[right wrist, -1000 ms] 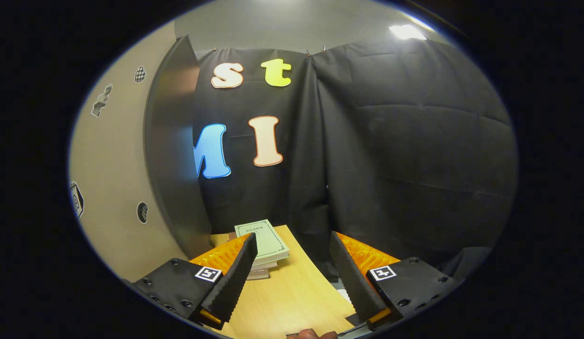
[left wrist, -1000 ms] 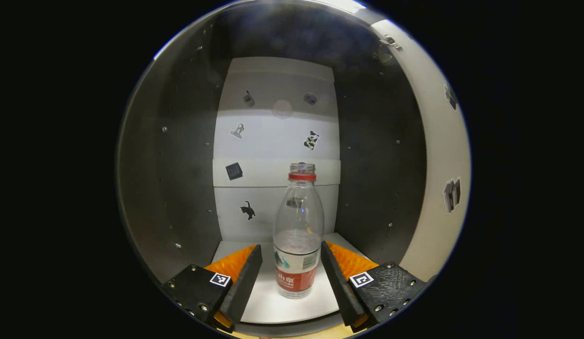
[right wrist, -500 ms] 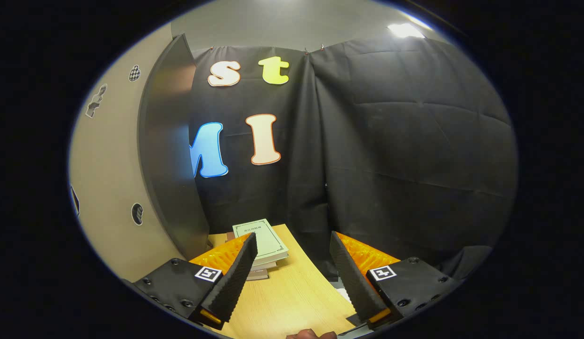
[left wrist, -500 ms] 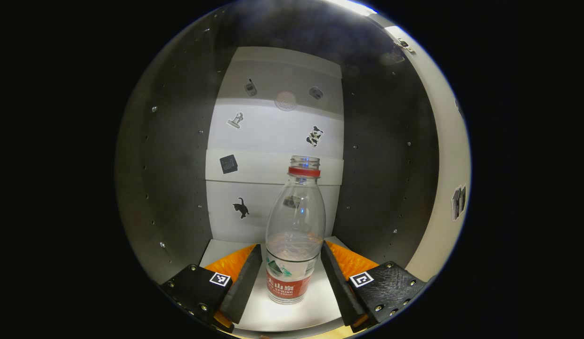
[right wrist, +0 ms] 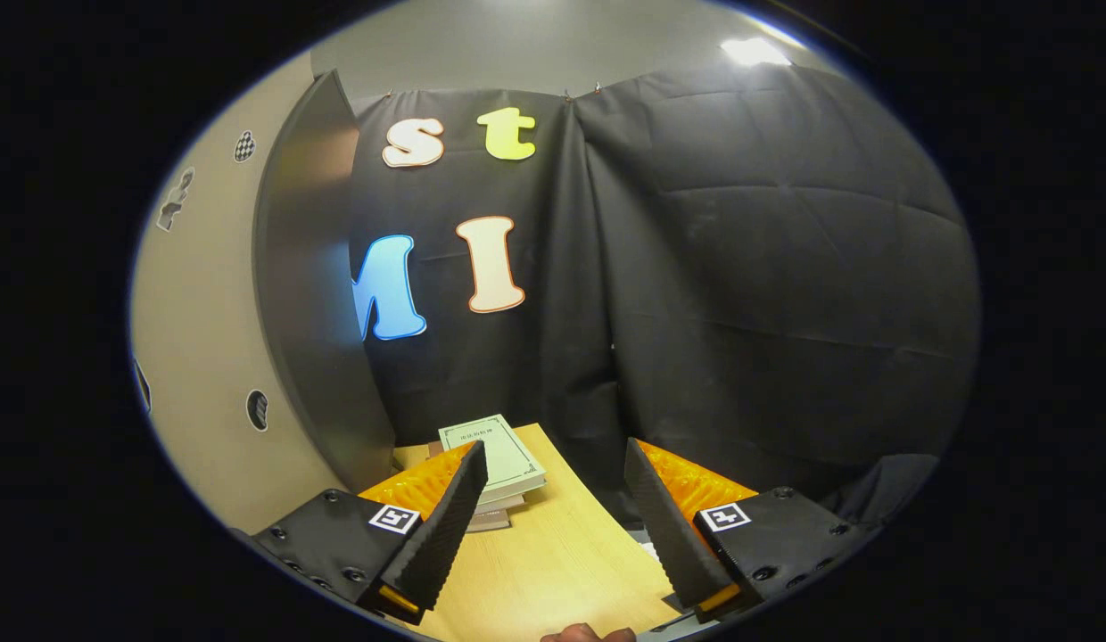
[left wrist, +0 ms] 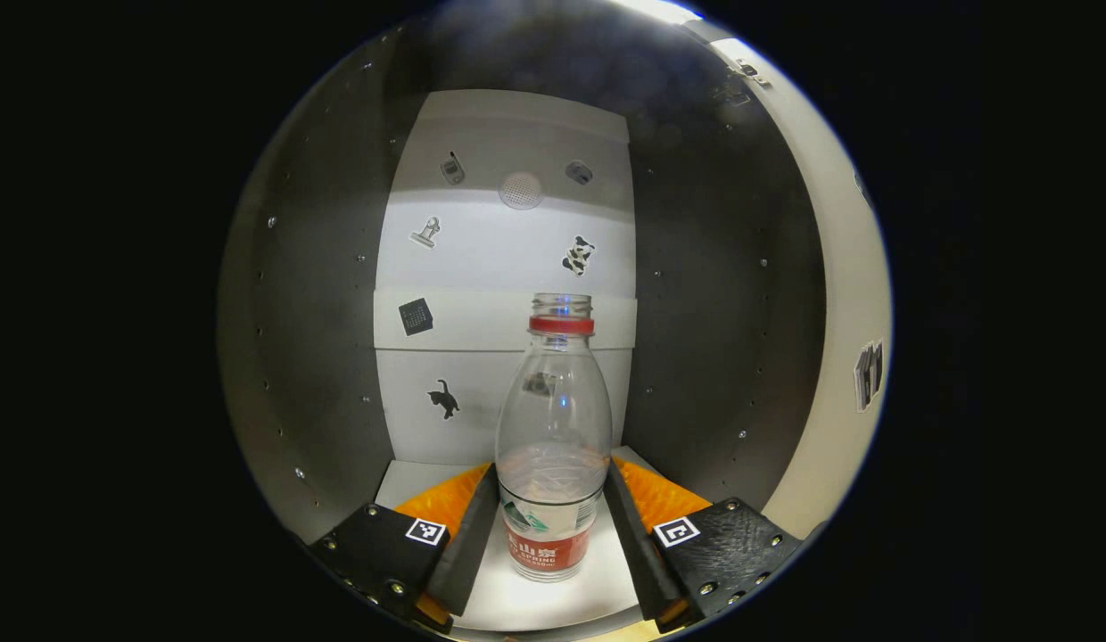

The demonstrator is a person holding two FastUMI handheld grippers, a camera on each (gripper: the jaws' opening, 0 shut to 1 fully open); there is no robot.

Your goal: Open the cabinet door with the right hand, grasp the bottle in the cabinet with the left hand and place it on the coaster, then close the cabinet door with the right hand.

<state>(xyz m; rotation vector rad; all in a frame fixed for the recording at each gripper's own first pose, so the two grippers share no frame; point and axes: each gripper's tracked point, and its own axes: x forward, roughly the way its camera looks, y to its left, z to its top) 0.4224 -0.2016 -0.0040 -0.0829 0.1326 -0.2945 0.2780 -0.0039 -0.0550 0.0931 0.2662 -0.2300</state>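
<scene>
Cabinet [left wrist: 321,294] stands open, dark side walls and a pale back panel w/ small stickers. Its door [right wrist: 308,294] is swung out, seen edge-on in the right gripper view, just beside a pale wall. Below it a wooden worktop [right wrist: 553,562] carries a short stack of books [right wrist: 495,459].

In the left gripper view, a clear plastic bottle [left wrist: 553,437] w/ a red neck ring and a red label band stands upright on the cabinet's white floor [left wrist: 410,473]. Left tongs [left wrist: 550,535] sit one finger each side of the lower body; both look pressed against the label, so clenched on the bottle, tho contact is hard to confirm. Right tongs [right wrist: 548,535] are released, nothing between them, held over the worktop.

Step in hand, judged: gripping the bottle inside the cabinet. Next move calls for a firm hold, lifting it clear and drawing it straight out w/o tipping or knocking the side walls.
</scene>
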